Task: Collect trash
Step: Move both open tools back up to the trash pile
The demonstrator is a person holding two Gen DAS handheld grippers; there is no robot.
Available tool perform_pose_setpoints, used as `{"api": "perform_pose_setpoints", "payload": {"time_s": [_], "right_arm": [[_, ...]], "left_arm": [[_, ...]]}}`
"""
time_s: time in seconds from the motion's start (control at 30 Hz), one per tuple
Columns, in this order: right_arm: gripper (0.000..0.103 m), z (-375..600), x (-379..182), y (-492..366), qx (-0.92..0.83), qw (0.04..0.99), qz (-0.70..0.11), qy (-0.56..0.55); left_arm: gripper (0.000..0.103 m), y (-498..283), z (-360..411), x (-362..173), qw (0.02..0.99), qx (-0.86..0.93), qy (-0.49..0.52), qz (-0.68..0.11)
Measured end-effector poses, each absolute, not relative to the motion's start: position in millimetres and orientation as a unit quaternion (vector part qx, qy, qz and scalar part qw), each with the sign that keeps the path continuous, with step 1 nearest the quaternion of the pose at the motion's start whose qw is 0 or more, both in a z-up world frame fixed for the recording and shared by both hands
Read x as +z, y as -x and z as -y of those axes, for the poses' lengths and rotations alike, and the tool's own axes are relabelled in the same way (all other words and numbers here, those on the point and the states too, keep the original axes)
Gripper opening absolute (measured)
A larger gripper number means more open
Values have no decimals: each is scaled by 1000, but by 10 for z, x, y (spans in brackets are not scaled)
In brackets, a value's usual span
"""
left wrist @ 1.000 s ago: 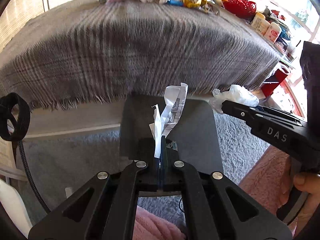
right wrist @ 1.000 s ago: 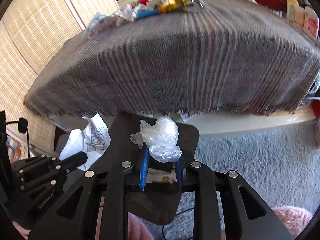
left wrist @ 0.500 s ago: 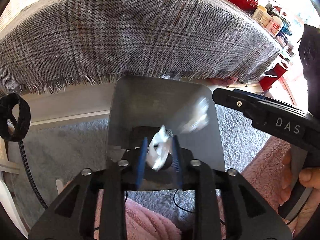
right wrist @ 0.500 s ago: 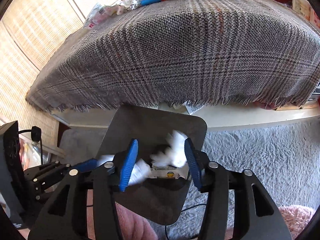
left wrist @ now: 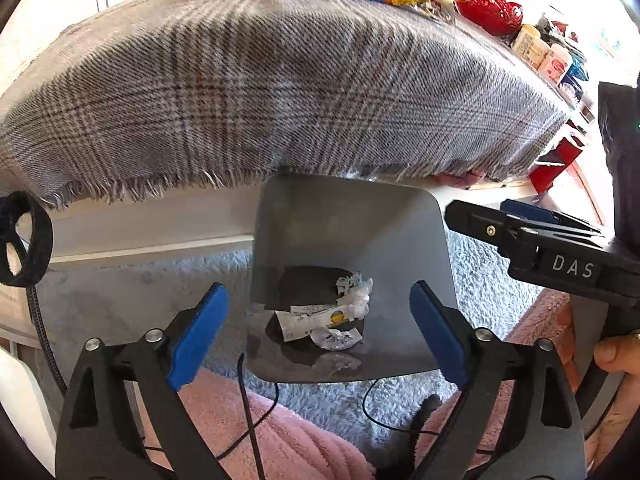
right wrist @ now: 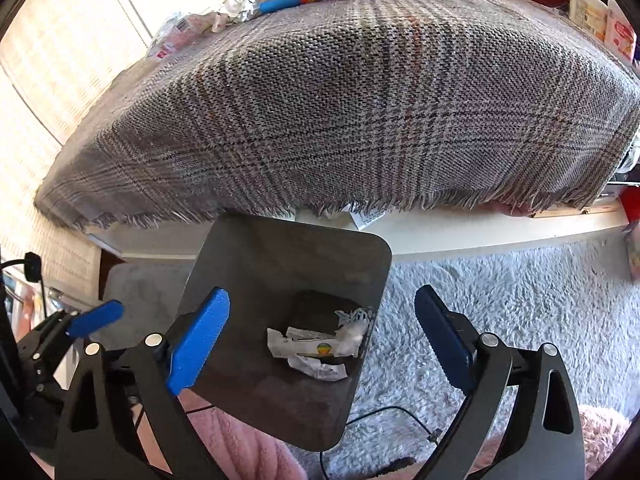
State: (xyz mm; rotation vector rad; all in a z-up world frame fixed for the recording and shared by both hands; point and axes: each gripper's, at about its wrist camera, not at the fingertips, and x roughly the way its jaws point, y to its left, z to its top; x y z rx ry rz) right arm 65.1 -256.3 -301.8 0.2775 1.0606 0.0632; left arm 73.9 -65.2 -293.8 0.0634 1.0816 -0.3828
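Hovering over grey carpet (right wrist: 500, 304) and bin (left wrist: 400, 240), left gripper (left wrist: 320, 322) and right gripper (right wrist: 322, 330) just opening wide, empty, crumpled trash (right wrist: 320, 346) lying inside.

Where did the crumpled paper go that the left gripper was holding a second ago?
Yes, it moved: the paper dropped from the left gripper, whose fingers have just been opening, down into the bin by the plaid cloth.

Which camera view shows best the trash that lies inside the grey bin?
The left wrist view: the trash lies central and unobstructed on the bin floor, between the open fingers. The right wrist view shows the same pieces, but the bin's near wall crowds them.
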Motion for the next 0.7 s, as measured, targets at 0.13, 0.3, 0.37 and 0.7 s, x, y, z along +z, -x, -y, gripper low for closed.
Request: {"api": "perform_pose_setpoints", "payload": {"time_s": [0.13, 0.3, 0.37, 0.7], "right_arm": [[95, 2598, -2965, -651, 26, 856, -497, -142], [95, 2653, -2781, -688, 22, 865, -478, -154], [95, 2672, -2627, -726, 20, 873, -462, -154], [95, 2711, -1860, -1190, 22, 912, -382, -147]], "left_arm": [[91, -767, 575, -2854, 846, -174, -29, -504], [91, -844, 527, -2701, 853, -179, -33, -489], [91, -896, 510, -2599, 860, -174, -35, -479], [91, -1401, 385, -2049, 881, -156, -16, -447]]}}
